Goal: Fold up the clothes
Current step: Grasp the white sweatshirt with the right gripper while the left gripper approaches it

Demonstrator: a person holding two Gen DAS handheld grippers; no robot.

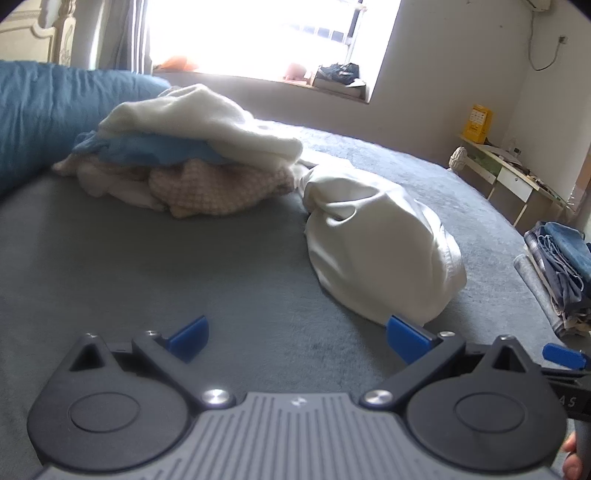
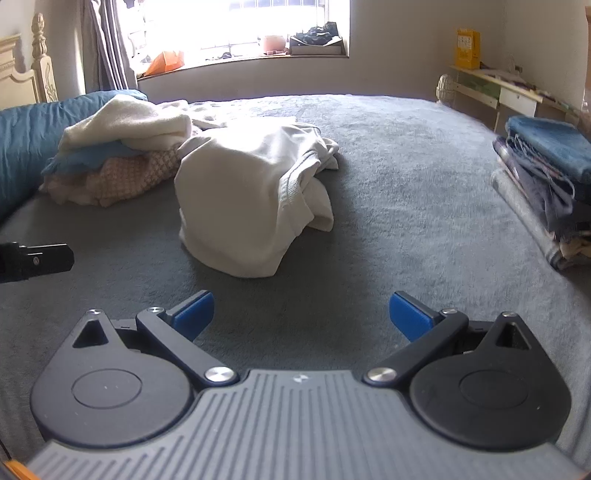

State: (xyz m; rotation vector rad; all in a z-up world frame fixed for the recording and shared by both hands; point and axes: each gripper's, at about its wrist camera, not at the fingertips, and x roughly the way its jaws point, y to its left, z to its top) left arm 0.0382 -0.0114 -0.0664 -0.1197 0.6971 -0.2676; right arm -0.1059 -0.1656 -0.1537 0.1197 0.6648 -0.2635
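Risk lies in layered bunching: with left claw (image 1: 297, 338) and right claw (image 2: 301, 314) both released and empty above the bed (image 2: 406, 184), a pinch into the crumpled white garment (image 2: 251, 192) ahead may catch several layers.

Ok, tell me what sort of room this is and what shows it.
Most likely a bedroom in a home. The work surface is a wide bed under a grey cover, with a carved headboard at its left end and a blue pillow beside it. A curtained window sits behind, and a desk stands against the wall.
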